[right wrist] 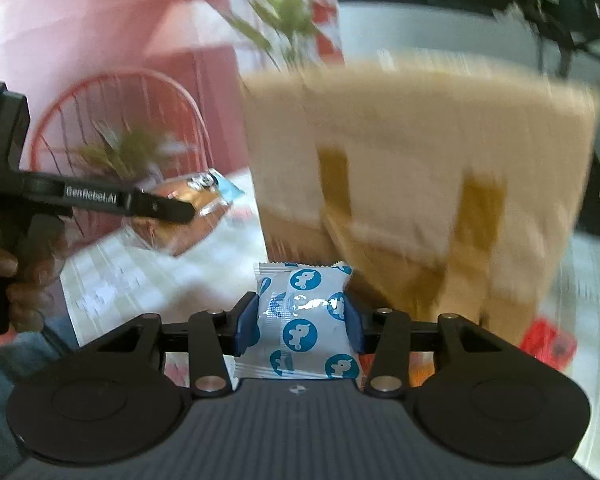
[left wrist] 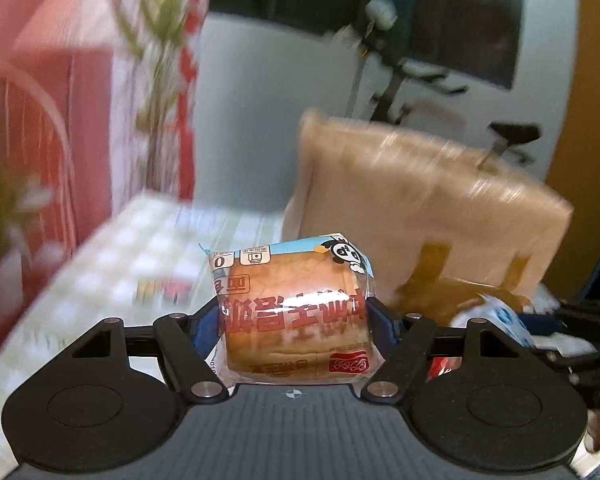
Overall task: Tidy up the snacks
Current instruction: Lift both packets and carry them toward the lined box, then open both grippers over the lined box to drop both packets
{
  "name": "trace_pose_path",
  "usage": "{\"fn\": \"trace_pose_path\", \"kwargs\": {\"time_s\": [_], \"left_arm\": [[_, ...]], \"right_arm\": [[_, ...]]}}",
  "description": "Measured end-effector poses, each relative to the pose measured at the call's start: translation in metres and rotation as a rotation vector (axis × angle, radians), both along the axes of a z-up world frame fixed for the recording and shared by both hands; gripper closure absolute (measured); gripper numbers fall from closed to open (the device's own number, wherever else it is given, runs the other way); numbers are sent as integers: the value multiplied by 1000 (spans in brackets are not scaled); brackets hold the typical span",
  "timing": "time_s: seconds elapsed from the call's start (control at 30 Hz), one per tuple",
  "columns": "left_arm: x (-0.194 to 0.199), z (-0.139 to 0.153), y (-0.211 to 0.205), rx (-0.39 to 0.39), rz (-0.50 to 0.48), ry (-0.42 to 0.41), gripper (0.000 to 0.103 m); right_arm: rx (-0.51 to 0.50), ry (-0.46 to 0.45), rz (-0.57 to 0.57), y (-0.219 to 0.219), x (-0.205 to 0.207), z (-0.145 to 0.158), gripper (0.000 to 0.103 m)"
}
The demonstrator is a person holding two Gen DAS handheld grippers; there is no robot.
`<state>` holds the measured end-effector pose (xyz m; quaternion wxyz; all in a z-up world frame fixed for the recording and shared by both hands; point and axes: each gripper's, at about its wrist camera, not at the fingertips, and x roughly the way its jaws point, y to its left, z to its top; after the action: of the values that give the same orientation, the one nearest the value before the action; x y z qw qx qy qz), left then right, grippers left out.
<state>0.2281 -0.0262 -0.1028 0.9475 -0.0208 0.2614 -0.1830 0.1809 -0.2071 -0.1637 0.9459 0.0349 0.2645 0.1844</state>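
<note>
Pink wire basket (right wrist: 116,120) sits far left of the cardboard box (right wrist: 420,184), with a blurred green plant (right wrist: 128,152) in front of it. Same basket shows at the left edge of the left wrist view, well left of the box (left wrist: 420,200) there.

Left tool (left wrist: 294,320) is clamped on a wrapped bread bun (left wrist: 296,312): blue pads press both sides of the clear wrapper with red print and a panda cartoon at its top corner. Bun is held off the desk (left wrist: 132,256), just left of the box and lower in frame. From the right wrist view the left tool (right wrist: 172,208) comes in from the left, a hand (right wrist: 24,264) on its grip, the bun (right wrist: 180,216) in it, left of the box and apart from it.

Desk has a pale checked cloth. A small red-and-yellow item (left wrist: 164,292) lies on it left of the box, too blurred to identify.

Right tool (right wrist: 300,320) is clenched on a small white packet with blue round animal logos (right wrist: 304,320), pads pressing on both sides. Packet sits just in front of the box's lower left corner; contact with the box cannot be told. Box stands tilted, brown tape strips on its face, heavy motion blur.

Red packet (right wrist: 548,344) lies on the desk at the box's lower right, blurred.

Right tool (left wrist: 572,328) shows at the right edge of the left wrist view, right of the box base, holding the packet (left wrist: 504,320).
</note>
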Motion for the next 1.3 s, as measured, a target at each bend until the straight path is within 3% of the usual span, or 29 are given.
{"fn": "trace_pose_path", "kwargs": {"time_s": [0.27, 0.43, 0.63, 0.8, 0.93, 1.1, 1.2, 1.3], "left_arm": [[2, 67, -14, -68, -59, -191, 28], [30, 89, -44, -77, -108, -245, 28], [79, 95, -82, -79, -140, -214, 28], [125, 71, -109, -60, -126, -83, 28], [147, 52, -122, -20, -121, -35, 27], [159, 40, -122, 16, -116, -1, 26], [153, 45, -113, -20, -134, -15, 20], [144, 53, -111, -10, -134, -49, 19]], "right_arm": [[64, -224, 44, -8, 6, 77, 56], [55, -286, 10, -26, 20, 111, 55], [37, -225, -118, -59, 72, 113, 55], [20, -127, -213, -86, 116, 105, 56], [-29, -60, -257, -96, 132, 92, 55], [-46, -5, -311, -105, 141, 79, 52], [-5, -23, -324, -111, 135, 80, 38], [-35, -49, -313, -111, 126, 85, 38]]}}
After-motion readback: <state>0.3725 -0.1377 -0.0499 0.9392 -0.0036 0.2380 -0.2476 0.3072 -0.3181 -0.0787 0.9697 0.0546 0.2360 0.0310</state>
